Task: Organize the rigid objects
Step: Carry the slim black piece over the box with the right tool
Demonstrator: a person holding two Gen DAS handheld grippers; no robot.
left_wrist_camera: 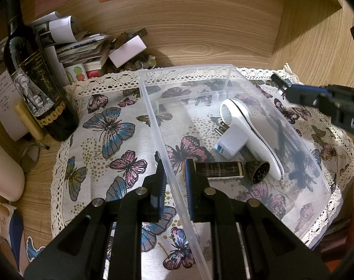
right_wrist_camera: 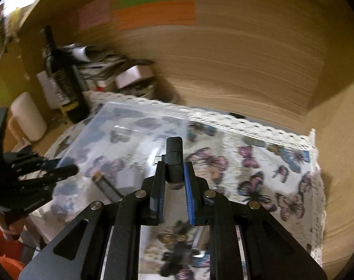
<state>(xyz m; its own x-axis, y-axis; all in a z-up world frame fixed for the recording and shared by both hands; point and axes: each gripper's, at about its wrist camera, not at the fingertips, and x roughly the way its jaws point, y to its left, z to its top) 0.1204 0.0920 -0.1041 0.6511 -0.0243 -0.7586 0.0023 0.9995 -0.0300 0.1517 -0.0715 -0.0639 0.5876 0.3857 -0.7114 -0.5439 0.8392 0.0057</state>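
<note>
While the right tongs (right_wrist_camera: 174, 177) clench a matte black block (right_wrist_camera: 174, 161) above the butterfly cloth (right_wrist_camera: 258, 163), the left tongs (left_wrist_camera: 174, 175) straddle, unclenched, the clear bin's (left_wrist_camera: 153, 107) wall.

Our right gripper (right_wrist_camera: 174, 170) has its fingers (right_wrist_camera: 189, 186) clamped on a small black device (right_wrist_camera: 174, 157), above the butterfly cloth (right_wrist_camera: 258, 170). Left of the device sit the clear plastic box (right_wrist_camera: 120, 135) and our left gripper (right_wrist_camera: 64, 170).
</note>
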